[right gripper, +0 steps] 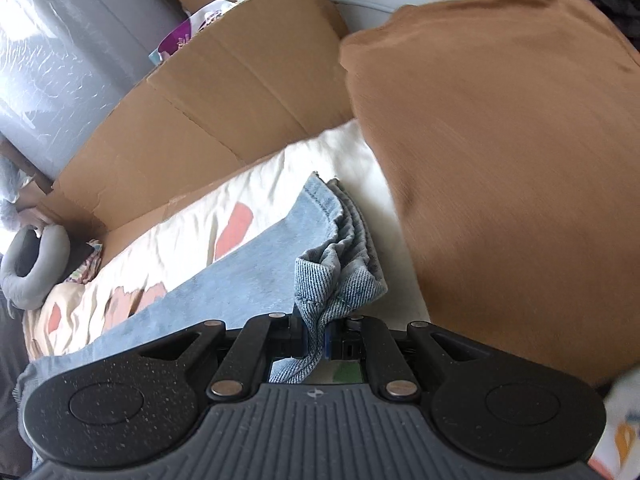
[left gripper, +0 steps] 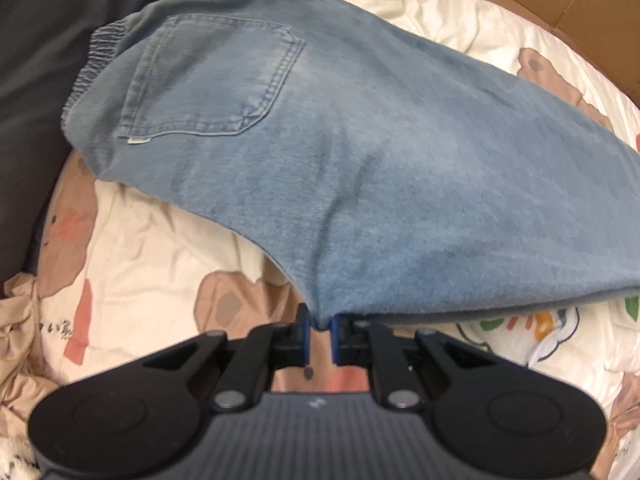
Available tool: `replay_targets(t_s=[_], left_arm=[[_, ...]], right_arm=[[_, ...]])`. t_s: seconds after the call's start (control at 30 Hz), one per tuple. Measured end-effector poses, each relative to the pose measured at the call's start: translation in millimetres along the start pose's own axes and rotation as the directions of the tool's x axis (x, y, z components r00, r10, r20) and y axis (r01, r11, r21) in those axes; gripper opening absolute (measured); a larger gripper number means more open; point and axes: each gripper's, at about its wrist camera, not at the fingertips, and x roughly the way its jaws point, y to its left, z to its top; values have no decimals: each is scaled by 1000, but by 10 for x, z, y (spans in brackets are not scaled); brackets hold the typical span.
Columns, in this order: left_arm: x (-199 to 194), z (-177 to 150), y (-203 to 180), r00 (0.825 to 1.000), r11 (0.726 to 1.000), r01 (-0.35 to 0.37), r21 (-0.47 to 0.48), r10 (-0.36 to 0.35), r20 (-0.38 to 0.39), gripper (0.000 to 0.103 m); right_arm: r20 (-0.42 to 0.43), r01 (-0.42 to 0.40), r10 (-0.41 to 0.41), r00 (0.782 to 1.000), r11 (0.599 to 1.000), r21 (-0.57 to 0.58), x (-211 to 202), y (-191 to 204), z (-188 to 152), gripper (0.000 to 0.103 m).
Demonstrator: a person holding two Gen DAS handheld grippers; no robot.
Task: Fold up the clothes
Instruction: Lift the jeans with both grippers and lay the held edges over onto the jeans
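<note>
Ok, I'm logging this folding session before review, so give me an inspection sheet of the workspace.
Surface: bedding, cream with a bear print, rumpled.
Job's things: jeans, light blue, back pocket up, gripped at two places.
Clutter: brown garment beside the jeans; grey neck pillow; dark cloth.
Grippers: left gripper shut on a jeans edge; right gripper shut on bunched denim.
Cables: a pale one along the wall.
Surroundings: cardboard box by the bed.

Faded light-blue jeans lie on a cream, bear-printed quilt beside a rust-brown garment.
</note>
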Motion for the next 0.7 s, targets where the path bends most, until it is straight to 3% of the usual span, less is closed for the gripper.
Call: replay_targets(t_s=[0.23,0.37,0.7], left_arm=[[-208,-63,-22,999,1000,-20,16,20,-31,9],[-294,-164,-14,999,998,18,66,-15,-43,9],[-425,-336,168,996,996,74,56,-71,-54,9]], right_arm=[[-10,8,-7,1000,999,37,-341,-195,-238,5],[-7,49,-48,999,998,44,-534,-317,-399,5],[-8,105,-104,995,992,76,-1013,-586,-762,5]])
